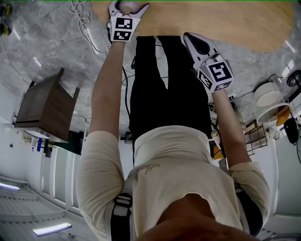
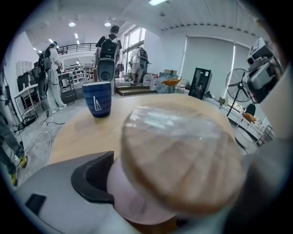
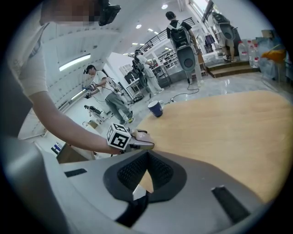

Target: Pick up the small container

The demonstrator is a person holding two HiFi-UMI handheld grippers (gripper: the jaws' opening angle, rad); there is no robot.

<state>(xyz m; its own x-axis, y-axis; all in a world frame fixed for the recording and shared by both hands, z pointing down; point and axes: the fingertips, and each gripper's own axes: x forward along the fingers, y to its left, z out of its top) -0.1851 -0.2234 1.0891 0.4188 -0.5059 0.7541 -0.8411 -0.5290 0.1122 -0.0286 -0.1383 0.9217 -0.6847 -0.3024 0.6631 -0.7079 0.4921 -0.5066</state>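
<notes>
Sitting between the jaws, container (image 2: 178, 160) filled lower centre of left gripper view, pink body against left pad, lid blurred, axis seemingly upright | left gripper (image 1: 128, 6) clamped on it, nearer | right gripper (image 1: 196, 41) clenched, empty, well apart, upper right of head view | table (image 2: 82, 137) held cup (image 2: 97, 98), upper left | hall with people stood behind

Large hall with a grey marble-pattern floor (image 1: 47, 42) crossed by white cables (image 1: 87, 23). A pale wooden table (image 1: 235, 23) fills the foreground, and a dark brown stool (image 1: 44, 110) stands on the floor to one side. Behind: round ceiling lights (image 2: 72, 23), tall windows (image 2: 133, 39), grey curtain (image 2: 210, 55), standing fan (image 2: 239, 91), railed gallery (image 2: 78, 45).
</notes>
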